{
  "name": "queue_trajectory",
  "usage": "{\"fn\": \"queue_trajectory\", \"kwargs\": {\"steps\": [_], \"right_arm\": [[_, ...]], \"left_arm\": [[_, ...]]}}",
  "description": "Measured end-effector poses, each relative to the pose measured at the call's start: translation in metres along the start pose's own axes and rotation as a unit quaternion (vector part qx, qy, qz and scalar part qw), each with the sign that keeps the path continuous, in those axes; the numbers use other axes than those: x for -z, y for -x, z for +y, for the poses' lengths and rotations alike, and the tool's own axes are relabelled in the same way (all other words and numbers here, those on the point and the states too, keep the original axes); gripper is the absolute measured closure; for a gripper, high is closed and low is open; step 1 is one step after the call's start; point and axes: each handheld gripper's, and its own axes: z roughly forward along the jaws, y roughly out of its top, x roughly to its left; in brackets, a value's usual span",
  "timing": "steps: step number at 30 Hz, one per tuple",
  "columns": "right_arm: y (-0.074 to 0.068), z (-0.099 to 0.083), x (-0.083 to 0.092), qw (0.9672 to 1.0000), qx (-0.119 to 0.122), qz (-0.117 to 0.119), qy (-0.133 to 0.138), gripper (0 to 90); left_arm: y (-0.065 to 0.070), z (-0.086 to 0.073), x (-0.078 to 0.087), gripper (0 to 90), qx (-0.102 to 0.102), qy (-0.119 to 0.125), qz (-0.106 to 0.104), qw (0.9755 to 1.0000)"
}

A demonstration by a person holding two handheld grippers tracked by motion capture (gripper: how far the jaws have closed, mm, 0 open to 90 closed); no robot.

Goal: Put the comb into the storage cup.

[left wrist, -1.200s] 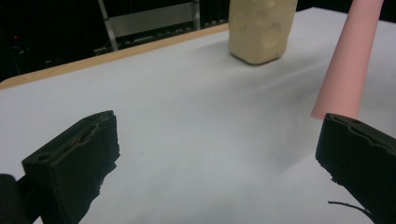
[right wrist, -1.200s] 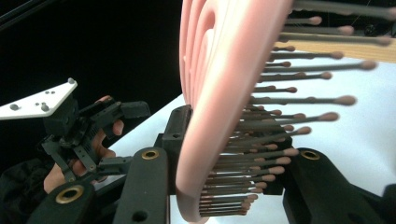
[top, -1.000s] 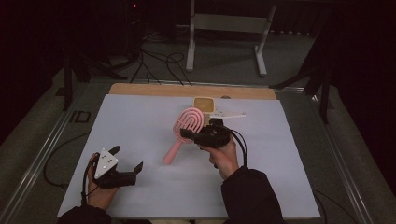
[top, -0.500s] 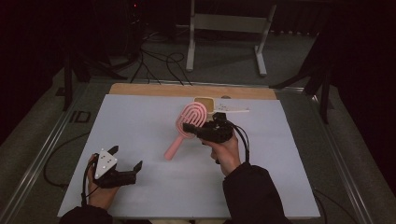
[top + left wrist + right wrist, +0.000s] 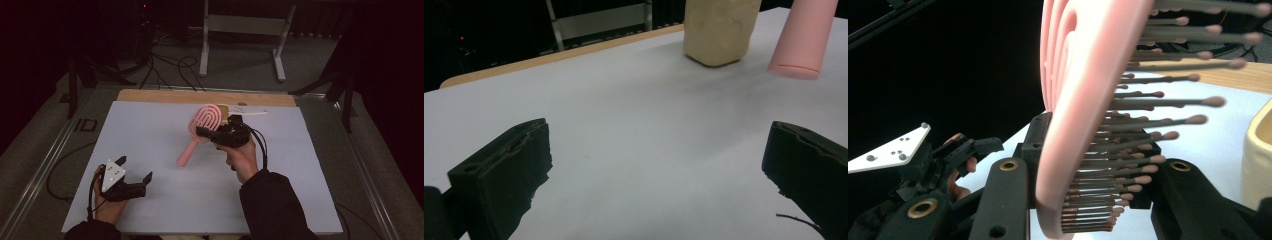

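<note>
A pink hairbrush (image 5: 204, 121) hangs tilted above the white table, its handle slanting down to the left. My right gripper (image 5: 206, 134) is shut on the lower part of the brush head. In the right gripper view the two black jaws clamp the pink head (image 5: 1073, 100) of the hairbrush, its bristles pointing right, around my right gripper (image 5: 1093, 155). My left gripper (image 5: 134, 169) rests at the table's near left, open. Nothing lies between its wide-apart jaws in the left gripper view, around my left gripper (image 5: 659, 175); the brush's handle end (image 5: 801, 45) hangs farther off.
A cream container (image 5: 223, 108) stands behind the brush near the far wooden edge (image 5: 200, 96), and it also appears in the left gripper view as the cream container (image 5: 719, 30). A pale flat item (image 5: 247, 112) lies beside it. Metal stand legs and cables sit on the floor beyond.
My right gripper has carried the brush slightly up and toward the far right. The left gripper has stayed where it was.
</note>
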Motion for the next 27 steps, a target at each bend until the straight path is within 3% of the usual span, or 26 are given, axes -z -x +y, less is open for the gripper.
{"fn": "queue_trajectory", "kwargs": {"steps": [27], "right_arm": [[0.011,0.013,-0.003,0.9997,-0.009,-0.013,0.018,63.4]], "left_arm": [[0.001,0.001,0.001,0.2,-0.002,0.005,0.004,1.0000]]}}
